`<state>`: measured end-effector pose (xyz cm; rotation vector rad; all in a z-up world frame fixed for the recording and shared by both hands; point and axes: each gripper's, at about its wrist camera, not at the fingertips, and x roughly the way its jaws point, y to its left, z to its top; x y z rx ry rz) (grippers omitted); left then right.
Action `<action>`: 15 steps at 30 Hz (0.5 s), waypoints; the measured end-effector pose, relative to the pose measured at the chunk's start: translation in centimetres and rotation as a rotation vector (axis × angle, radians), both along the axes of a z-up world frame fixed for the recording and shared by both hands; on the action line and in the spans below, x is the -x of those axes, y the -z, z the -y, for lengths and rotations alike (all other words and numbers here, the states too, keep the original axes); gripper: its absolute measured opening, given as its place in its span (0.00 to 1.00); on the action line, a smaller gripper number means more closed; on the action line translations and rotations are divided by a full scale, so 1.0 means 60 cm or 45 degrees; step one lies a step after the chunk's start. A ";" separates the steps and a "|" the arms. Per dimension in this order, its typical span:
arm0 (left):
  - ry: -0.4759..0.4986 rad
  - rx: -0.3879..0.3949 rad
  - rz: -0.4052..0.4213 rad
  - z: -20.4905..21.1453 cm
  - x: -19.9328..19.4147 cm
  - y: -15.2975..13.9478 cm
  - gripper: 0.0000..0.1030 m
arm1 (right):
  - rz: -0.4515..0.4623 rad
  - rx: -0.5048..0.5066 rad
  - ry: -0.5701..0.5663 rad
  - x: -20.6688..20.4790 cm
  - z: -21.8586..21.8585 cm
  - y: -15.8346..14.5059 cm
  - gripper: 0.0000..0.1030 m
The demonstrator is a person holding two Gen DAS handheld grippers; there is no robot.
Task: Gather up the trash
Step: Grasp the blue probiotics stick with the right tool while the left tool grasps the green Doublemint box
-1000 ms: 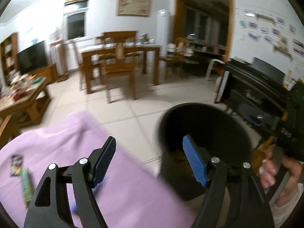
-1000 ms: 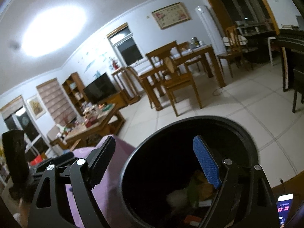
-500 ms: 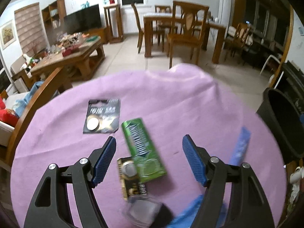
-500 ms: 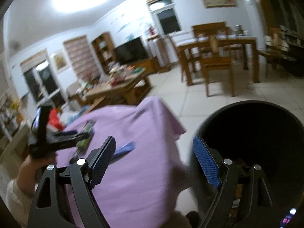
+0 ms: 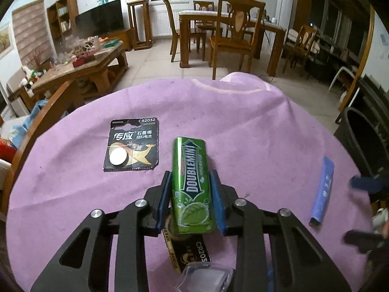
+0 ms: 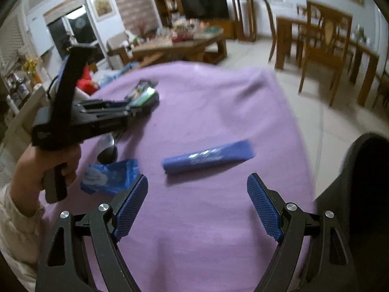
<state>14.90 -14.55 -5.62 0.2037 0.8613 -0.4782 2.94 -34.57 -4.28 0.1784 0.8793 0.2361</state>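
My left gripper (image 5: pixel 192 199) is shut on a green Doublemint gum pack (image 5: pixel 192 185) over the purple tablecloth (image 5: pixel 255 126); it also shows in the right wrist view (image 6: pixel 143 95). A CR2032 battery card (image 5: pixel 132 144) lies left of the pack, and a second card (image 5: pixel 187 250) lies under it. A long blue wrapper (image 5: pixel 323 191) lies to the right, also in the right wrist view (image 6: pixel 209 157). My right gripper (image 6: pixel 197 204) is open and empty just short of that wrapper. A crumpled blue wrapper (image 6: pixel 109 176) lies by its left finger. The black trash bin (image 5: pixel 364 138) stands off the table's right edge.
A clear plastic piece (image 5: pixel 204 277) sits under my left gripper. A spoon (image 6: pixel 108 149) lies near the left hand. Beyond the table stand a cluttered coffee table (image 5: pixel 80 58), a dining table with chairs (image 5: pixel 231 36) and a TV (image 5: pixel 99 17).
Both grippers swung from the bin back over the table. My left gripper closed on the gum pack. My right gripper stayed open and now faces the long blue wrapper.
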 end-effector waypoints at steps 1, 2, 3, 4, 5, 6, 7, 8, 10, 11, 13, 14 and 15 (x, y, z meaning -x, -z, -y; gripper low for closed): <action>-0.004 0.025 -0.004 -0.006 0.000 -0.003 0.30 | -0.030 -0.031 0.005 -0.011 -0.003 0.005 0.80; -0.010 0.039 0.002 -0.012 0.001 -0.007 0.30 | -0.054 -0.051 0.020 -0.022 -0.005 0.010 0.80; -0.014 0.048 0.008 -0.017 -0.001 -0.010 0.30 | -0.044 -0.048 0.042 -0.031 -0.008 0.011 0.80; -0.018 0.060 0.014 -0.022 0.002 -0.014 0.30 | -0.047 -0.032 0.061 -0.041 -0.011 0.011 0.80; -0.019 0.068 0.015 -0.023 0.002 -0.016 0.30 | -0.050 -0.024 0.076 -0.049 -0.015 0.010 0.80; -0.019 0.074 0.015 -0.026 0.002 -0.017 0.30 | -0.053 -0.015 0.095 -0.060 -0.020 0.009 0.80; -0.022 0.076 0.016 -0.028 0.001 -0.017 0.30 | -0.052 -0.005 0.103 -0.068 -0.025 0.011 0.80; -0.023 0.078 0.016 -0.026 -0.002 -0.017 0.30 | -0.045 0.027 0.108 -0.078 -0.033 0.010 0.76; -0.023 0.097 0.022 -0.029 -0.002 -0.022 0.30 | -0.018 0.159 0.117 -0.094 -0.055 0.010 0.57; -0.022 0.108 0.030 -0.032 0.002 -0.024 0.30 | -0.007 0.214 0.114 -0.101 -0.063 0.011 0.42; -0.027 0.133 0.046 -0.038 0.004 -0.032 0.30 | 0.021 0.281 0.093 -0.110 -0.073 0.014 0.23; -0.029 0.149 0.050 -0.040 0.003 -0.035 0.30 | 0.028 0.282 0.083 -0.110 -0.074 0.017 0.21; -0.030 0.160 0.053 -0.042 0.005 -0.035 0.30 | 0.039 0.289 0.081 -0.108 -0.077 0.017 0.21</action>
